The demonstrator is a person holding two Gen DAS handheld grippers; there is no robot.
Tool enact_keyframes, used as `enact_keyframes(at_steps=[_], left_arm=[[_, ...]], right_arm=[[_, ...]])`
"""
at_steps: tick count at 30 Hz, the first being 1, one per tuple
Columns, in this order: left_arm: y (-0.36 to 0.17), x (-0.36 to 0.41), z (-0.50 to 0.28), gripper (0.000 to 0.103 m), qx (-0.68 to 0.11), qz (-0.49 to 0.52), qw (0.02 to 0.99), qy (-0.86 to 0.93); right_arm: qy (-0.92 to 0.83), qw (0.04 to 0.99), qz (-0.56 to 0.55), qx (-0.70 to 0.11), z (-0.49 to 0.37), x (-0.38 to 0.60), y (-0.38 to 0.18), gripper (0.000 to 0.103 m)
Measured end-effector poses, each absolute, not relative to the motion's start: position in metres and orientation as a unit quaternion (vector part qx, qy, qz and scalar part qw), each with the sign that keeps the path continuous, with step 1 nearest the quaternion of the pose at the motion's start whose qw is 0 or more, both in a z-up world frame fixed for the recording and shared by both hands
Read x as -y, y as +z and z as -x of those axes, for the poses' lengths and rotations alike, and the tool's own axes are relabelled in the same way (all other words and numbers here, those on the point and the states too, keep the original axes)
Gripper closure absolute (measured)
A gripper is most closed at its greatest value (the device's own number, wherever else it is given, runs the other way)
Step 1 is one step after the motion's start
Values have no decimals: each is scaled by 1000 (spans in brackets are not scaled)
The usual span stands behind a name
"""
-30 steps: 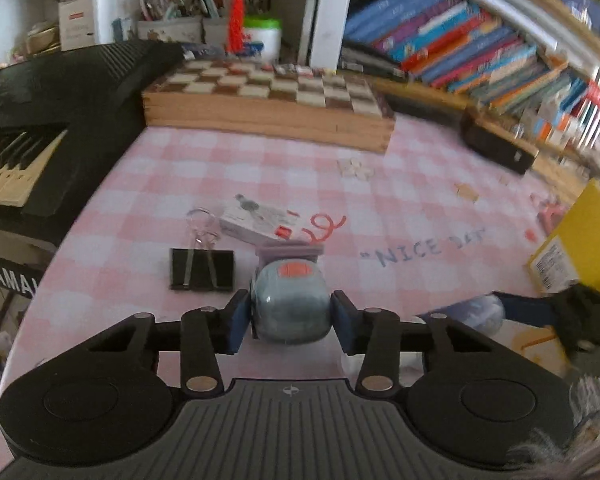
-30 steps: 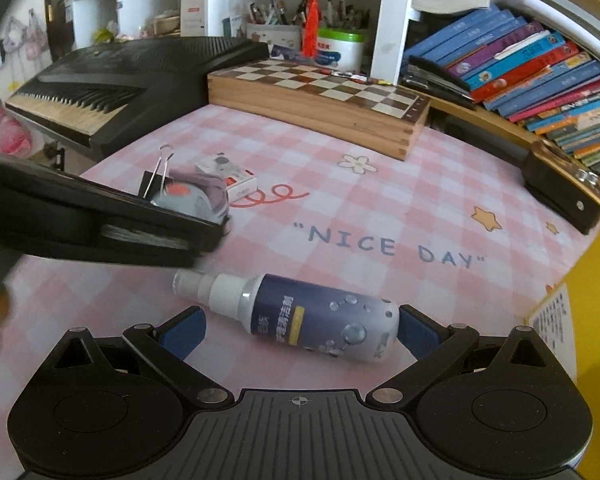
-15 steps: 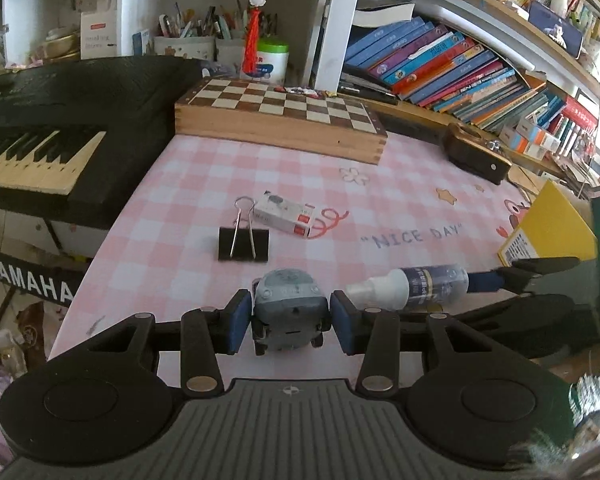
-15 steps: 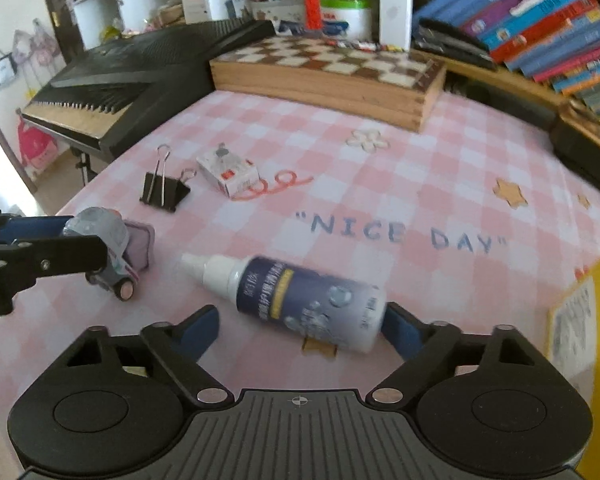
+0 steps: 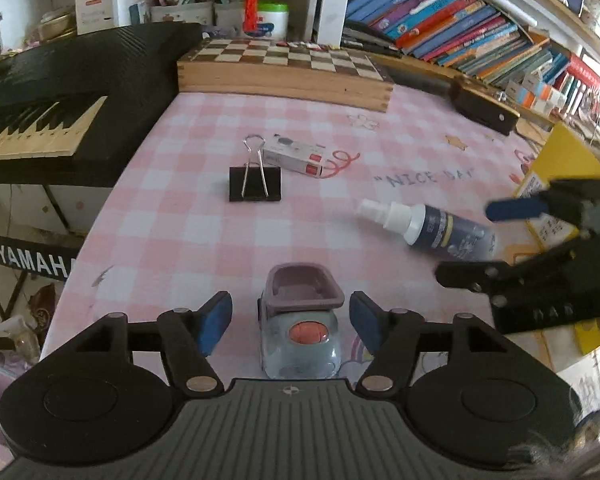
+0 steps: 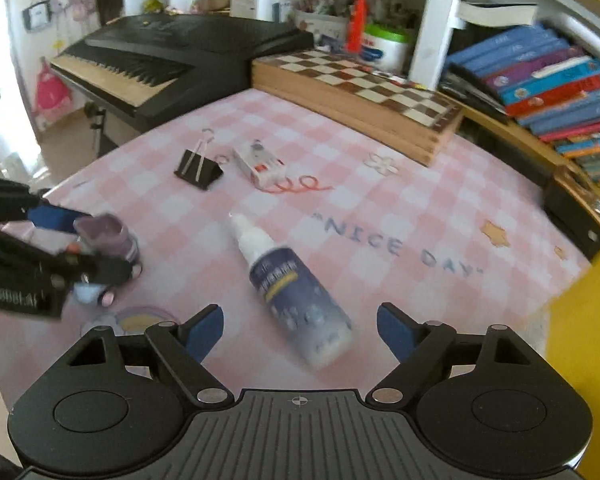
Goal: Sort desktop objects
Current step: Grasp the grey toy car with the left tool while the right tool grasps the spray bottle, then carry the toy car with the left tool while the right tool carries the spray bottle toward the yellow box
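A small grey-blue toy car [image 5: 300, 330] with a purple tub on its front stands on the pink checked tablecloth [image 5: 204, 240], between the fingers of my left gripper [image 5: 290, 320], which is open and not touching it. The car also shows in the right wrist view [image 6: 108, 248]. A dark blue spray bottle [image 6: 296, 292] with a white nozzle lies on the cloth between the fingers of my right gripper [image 6: 300, 330], which is open. The bottle also shows in the left wrist view [image 5: 432, 226].
A black binder clip [image 5: 255, 184] and a small white box [image 5: 294, 156] lie mid-table. A wooden chessboard box [image 5: 284, 68] sits at the back, a black keyboard [image 5: 40, 100] on the left, books [image 5: 480, 36] behind, a yellow box [image 5: 556, 172] at the right.
My left gripper has opened and let go of the toy car, which now stands on the cloth. My right gripper has swung, and the bottle now points away from it.
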State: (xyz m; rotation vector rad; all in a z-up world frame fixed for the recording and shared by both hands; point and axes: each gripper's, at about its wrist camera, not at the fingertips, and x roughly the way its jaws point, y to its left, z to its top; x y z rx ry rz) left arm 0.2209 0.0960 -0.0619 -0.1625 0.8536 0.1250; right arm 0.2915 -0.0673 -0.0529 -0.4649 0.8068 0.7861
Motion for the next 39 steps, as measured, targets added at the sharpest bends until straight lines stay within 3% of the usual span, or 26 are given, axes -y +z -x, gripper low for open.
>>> enact_keyframes(at_steps=[2, 6, 7, 9, 12, 20, 30, 39], left_arm=[[-66, -94, -223, 55, -420, 78, 902, 60], [-66, -91, -219, 59, -419, 69, 903, 61], [-66, -92, -218, 60, -419, 70, 903, 61], [-66, -94, -215, 63, -418, 77, 903, 58], [-65, -95, -210, 63, -422, 84, 901, 55], [-64, -92, -205, 64, -420, 77, 903, 48], [-19, -93, -192, 64, -355, 136, 925, 12], [12, -95, -169, 64, -313, 176, 933, -32]], right_arm=[[387, 802, 228, -394, -300, 58, -61, 18], [396, 789, 200, -425, -315, 55, -67, 22], [387, 794, 191, -428, -316, 57, -66, 28], [368, 801, 179, -438, -316, 63, -61, 58], [364, 794, 138, -467, -309, 73, -57, 69], [363, 811, 154, -431, -296, 63, -61, 70], [325, 839, 20, -435, -279, 99, -32, 71], [311, 860, -19, -404, -241, 117, 7, 71]])
